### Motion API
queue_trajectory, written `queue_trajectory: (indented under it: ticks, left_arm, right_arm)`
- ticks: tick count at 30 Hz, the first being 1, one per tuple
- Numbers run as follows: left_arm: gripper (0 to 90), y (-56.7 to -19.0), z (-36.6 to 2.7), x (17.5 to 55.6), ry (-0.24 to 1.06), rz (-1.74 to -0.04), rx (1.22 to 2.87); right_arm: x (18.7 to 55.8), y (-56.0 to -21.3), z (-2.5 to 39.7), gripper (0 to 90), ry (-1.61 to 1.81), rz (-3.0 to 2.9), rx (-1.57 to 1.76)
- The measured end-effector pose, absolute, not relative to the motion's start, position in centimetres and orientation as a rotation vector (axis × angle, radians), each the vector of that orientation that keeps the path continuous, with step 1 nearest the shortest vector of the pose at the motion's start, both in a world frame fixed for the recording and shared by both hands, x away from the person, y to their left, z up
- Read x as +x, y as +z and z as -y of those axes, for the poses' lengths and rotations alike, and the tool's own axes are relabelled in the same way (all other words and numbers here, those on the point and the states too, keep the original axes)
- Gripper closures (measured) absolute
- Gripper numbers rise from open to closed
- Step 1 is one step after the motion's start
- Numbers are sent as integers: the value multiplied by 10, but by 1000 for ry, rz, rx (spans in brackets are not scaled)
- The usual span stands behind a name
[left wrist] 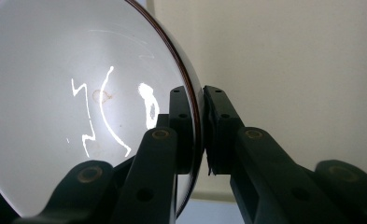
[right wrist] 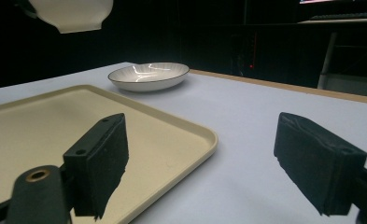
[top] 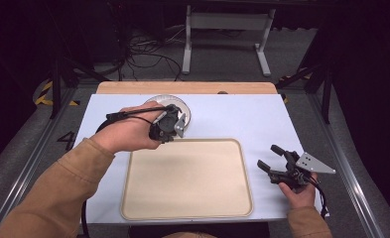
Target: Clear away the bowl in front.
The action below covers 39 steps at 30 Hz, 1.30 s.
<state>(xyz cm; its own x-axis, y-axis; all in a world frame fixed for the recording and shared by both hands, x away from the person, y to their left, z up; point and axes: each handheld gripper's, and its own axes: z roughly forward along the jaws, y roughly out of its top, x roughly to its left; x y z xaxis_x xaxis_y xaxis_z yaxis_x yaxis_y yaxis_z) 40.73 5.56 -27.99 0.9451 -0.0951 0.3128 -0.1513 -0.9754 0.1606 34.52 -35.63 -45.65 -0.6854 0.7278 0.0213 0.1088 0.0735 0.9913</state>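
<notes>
My left gripper (top: 163, 130) is shut on the dark-edged rim of a white bowl (left wrist: 78, 93), one jaw inside the wall and one outside. My left gripper (left wrist: 197, 100) holds the bowl in the air over the far left corner of a beige tray (top: 187, 178). The right gripper view shows the bowl (right wrist: 71, 14) raised at its top left. In the high view the hand covers the bowl. A white ribbed plate (top: 180, 105) lies on the table just beyond that hand. My right gripper (top: 268, 156) stands open and holds nothing, to the right of the tray.
The tray (right wrist: 55, 121) has nothing on it and lies at the front middle of a pale blue mat (top: 242, 119). The plate (right wrist: 148, 76) rests past the tray's far edge. A wooden table edge (top: 182, 88) runs along the back, with cables and a table frame on the floor beyond.
</notes>
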Motion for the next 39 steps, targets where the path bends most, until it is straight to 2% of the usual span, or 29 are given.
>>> queue_trajectory:
  ticks: [19,29,39]
  left_arm:
    - [829,-275,-38,354,483,428,2888]
    - [829,-283,-30,332,465,479,2911]
    - [828,-300,-26,330,414,490,2905]
  right_arm:
    - [345,-456,356,186,1651,-1867,825]
    - [345,-456,356,186,1651,-1867,822]
    - [345,-456,356,186,1651,-1868,822]
